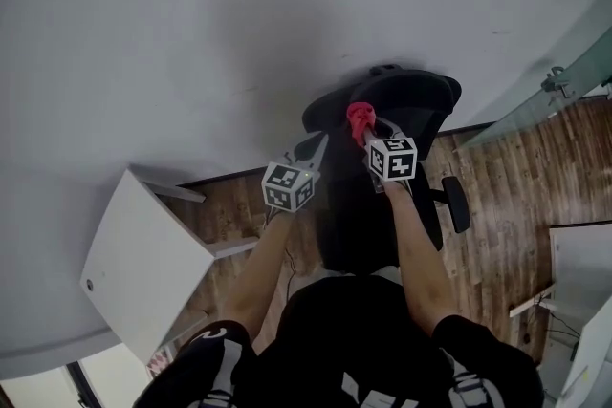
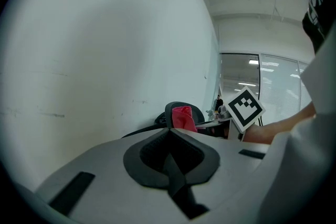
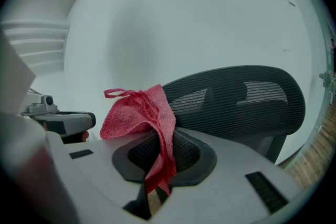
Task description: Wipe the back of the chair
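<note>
The right gripper [image 1: 364, 133] has its jaws pinched on a red cloth [image 1: 359, 118]. In the right gripper view the cloth [image 3: 137, 113] runs up out of the closed jaws, bunches above them and flops to the left, with a thin looped thread sticking out at its top. It is held up against the top edge of the chair's backrest [image 1: 413, 98], towards that edge's left end. Whether the fabric actually touches the black mesh cannot be told. The mesh back [image 3: 239, 98] fills the right half of that view, curved, with a darker band across its middle.

The left gripper [image 1: 317, 146] hangs just beside the right one, near the left edge of the backrest. Its jaws are pressed together with nothing between them. Past them, the left gripper view shows the red cloth in front of the dark chair top, with the right gripper's marker cube beside it.

The chair stands on a wooden floor [image 1: 497, 191], close against a white wall [image 1: 191, 33], with its right armrest [image 1: 457, 204] jutting out. A white cabinet [image 1: 143, 253] sits at the left, and a glass partition [image 1: 564, 72] at the right.
</note>
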`<state>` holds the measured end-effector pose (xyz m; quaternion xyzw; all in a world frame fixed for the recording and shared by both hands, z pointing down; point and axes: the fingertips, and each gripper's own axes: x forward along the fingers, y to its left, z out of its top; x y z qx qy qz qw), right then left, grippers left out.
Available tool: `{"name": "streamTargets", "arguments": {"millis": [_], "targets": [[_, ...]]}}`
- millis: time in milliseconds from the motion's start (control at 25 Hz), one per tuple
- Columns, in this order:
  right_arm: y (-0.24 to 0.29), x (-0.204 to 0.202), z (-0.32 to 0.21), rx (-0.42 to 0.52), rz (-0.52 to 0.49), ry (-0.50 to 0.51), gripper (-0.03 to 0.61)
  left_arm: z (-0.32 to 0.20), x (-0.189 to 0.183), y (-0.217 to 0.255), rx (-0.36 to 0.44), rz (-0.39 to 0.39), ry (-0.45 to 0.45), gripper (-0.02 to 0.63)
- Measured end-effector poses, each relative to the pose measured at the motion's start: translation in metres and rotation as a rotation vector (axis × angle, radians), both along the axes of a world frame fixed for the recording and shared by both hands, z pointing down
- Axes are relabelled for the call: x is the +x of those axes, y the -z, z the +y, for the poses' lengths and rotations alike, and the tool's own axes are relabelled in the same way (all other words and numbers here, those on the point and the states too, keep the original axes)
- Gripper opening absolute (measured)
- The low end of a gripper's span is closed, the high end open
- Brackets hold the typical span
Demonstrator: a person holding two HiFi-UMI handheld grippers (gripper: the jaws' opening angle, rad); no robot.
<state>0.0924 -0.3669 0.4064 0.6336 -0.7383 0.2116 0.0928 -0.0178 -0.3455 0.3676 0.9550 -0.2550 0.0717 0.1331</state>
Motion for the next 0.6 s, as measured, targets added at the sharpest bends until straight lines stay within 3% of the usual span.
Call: {"name": "streamTargets", "arguments": {"millis": [320,600], "targets": [[0.002,0.027,-0.008,-0.024,0.009,-0.033,0.069,0.011,0.036,0.01,0.025,-0.005,0.001,0.025],[0.015,0.075,-0.019,-0.014,0.007,-0.086,0.071,0.019,0.067,0.026,0.052,-0.035,0.036,0.025]]}}
